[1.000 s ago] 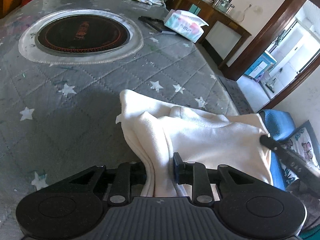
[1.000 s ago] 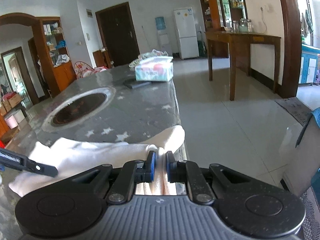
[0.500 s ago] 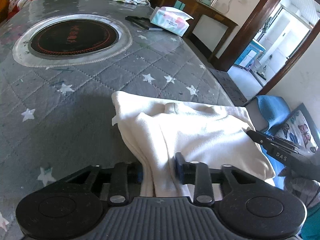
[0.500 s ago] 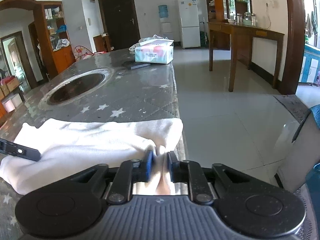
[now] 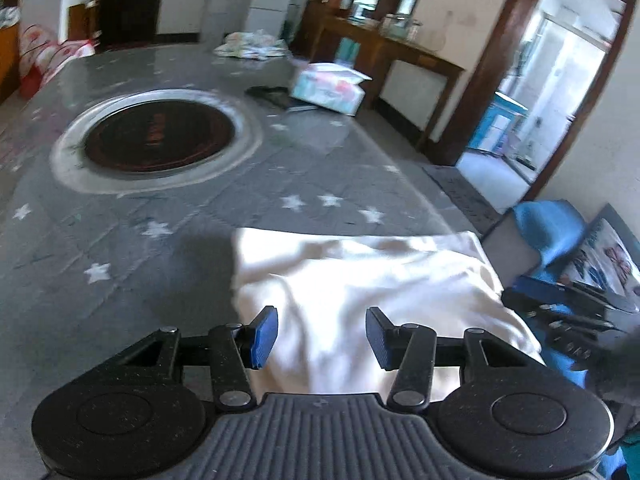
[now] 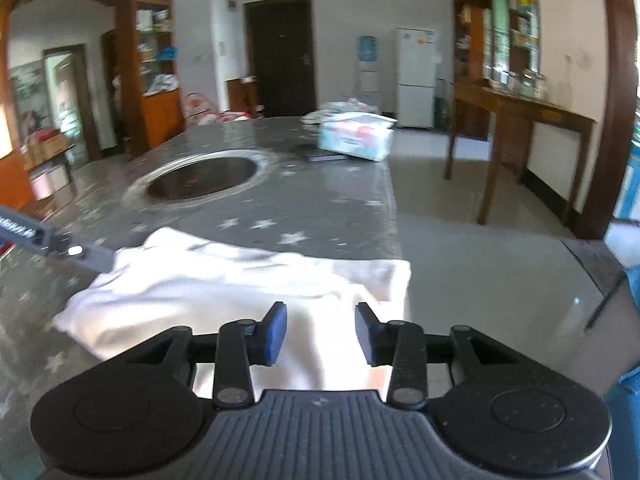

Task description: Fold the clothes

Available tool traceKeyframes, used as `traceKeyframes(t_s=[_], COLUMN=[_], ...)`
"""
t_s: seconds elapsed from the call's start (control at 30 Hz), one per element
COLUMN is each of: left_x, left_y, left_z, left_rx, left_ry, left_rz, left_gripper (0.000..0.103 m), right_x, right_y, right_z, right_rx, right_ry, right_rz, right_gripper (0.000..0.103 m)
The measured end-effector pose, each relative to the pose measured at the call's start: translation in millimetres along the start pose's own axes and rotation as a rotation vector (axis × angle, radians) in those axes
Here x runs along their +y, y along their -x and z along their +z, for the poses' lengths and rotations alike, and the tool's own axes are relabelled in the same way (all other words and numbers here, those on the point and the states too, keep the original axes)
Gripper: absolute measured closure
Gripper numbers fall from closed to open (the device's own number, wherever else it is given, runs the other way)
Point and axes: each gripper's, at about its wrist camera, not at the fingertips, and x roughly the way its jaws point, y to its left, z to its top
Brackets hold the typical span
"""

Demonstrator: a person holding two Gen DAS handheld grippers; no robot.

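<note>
A cream-white garment [image 5: 360,280] lies folded flat at the near right corner of the grey star-patterned table [image 5: 160,220]. My left gripper [image 5: 322,336] hovers open just above its near edge, with nothing between the blue pads. In the right wrist view the same garment [image 6: 240,284] spreads across the table corner, and my right gripper [image 6: 321,332] stands open over its near end. The left gripper's body [image 6: 52,242] pokes in at the left beside the cloth. The right gripper's body [image 5: 568,316] shows at the garment's right end in the left wrist view.
A round black hotplate [image 5: 158,136] in a silver ring is set into the table's middle. A tissue pack [image 5: 328,86], a dark flat object [image 5: 272,94] and a bundle of cloth [image 5: 250,44] sit at the far end. A blue-covered chair [image 5: 548,228] stands to the right.
Both grippers were shut on the garment's near edge and have let go and opened. They pulled back and tilted up, and the garment now lies flat on the table.
</note>
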Motion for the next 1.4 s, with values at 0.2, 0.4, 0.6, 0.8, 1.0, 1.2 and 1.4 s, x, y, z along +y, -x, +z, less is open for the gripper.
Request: traceKeyframes(t_s=[0.2,0.4,0.6,0.8,1.0,1.2,1.4], left_x=[-15.7,-26.7,-37.9,-55.4,-68.9,-69.1,-57.3], left_y=[-5.0,-9.1,1.0,4.5,-10.5,-26.7,-21.1], left_z=[-17.3,-37.4,-42.2,-44.3,-51.1,-54.4,-51.5], left_rx=[-0.003,-0.008,-0.06,-0.104,-0.087,-0.034,-0.044], left_ry=[-0.106,-0.219,-0.287,-0.358,-0.396,-0.401,-0.356], left_rz=[-0.004,0.007,0.007,-0.041,-0.123,-0.165,-0.166], left_gripper=[0.051,0.051,0.048,0.05,0.052,0.052,0.052], right_x=[27.7,39.3,36.3,21.6,24.8,42.9,53.5], right_y=[8.1,11.7,21.4,8.3,-37.9,-83.4,-102.7], right_z=[-8.4,-25.5,-15.0,20.0,50.9,57.7,56.1], right_rx=[0.0,0.027,0.027,0.017,0.087,0.158,0.161], right_ry=[0.093,0.173,0.18,0.089,0.064,0.086,0.126], right_rz=[0.048,0.051,0.087,0.143,0.182,0.173,0.132], right_gripper=[0.058,0.054,0.05,0.053,0.056,0.062,0.063])
